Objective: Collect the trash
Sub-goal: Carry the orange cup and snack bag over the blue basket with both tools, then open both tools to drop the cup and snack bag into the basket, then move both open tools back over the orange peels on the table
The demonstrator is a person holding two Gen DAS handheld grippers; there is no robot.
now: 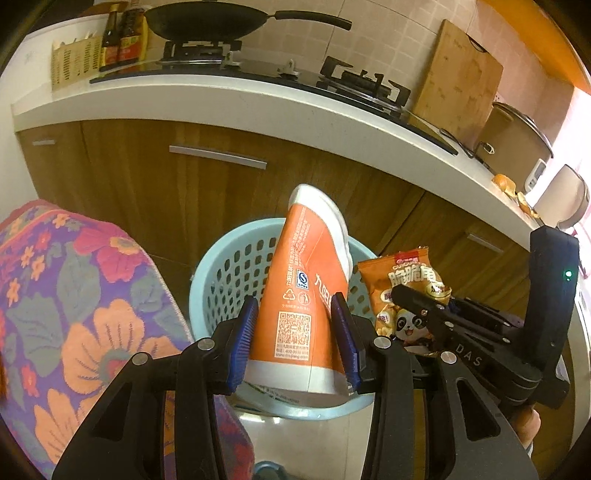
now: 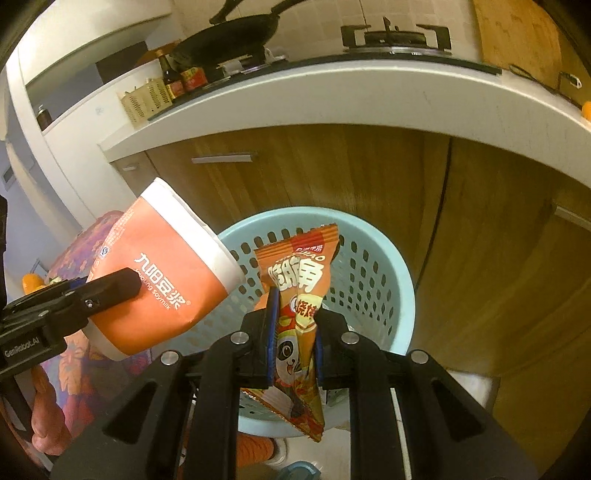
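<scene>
My left gripper (image 1: pixel 295 310) is shut on an orange and white soymilk cup (image 1: pixel 306 291), held tilted just above the light blue perforated trash basket (image 1: pixel 221 266). The cup also shows in the right wrist view (image 2: pixel 162 273), at the basket's left rim. My right gripper (image 2: pixel 295 314) is shut on an orange snack bag (image 2: pixel 299 295) with a panda print, held over the basket (image 2: pixel 373 273). In the left wrist view the bag (image 1: pixel 406 295) and right gripper (image 1: pixel 417 301) sit at the basket's right side.
The basket stands on the floor before brown cabinet doors (image 1: pixel 184 177) under a white counter (image 1: pixel 258 107). A stove with a wok (image 1: pixel 207 22), bottles, a cutting board (image 1: pixel 458 81) and orange peels (image 1: pixel 506 184) are on the counter. A flowered cloth (image 1: pixel 74 295) lies left.
</scene>
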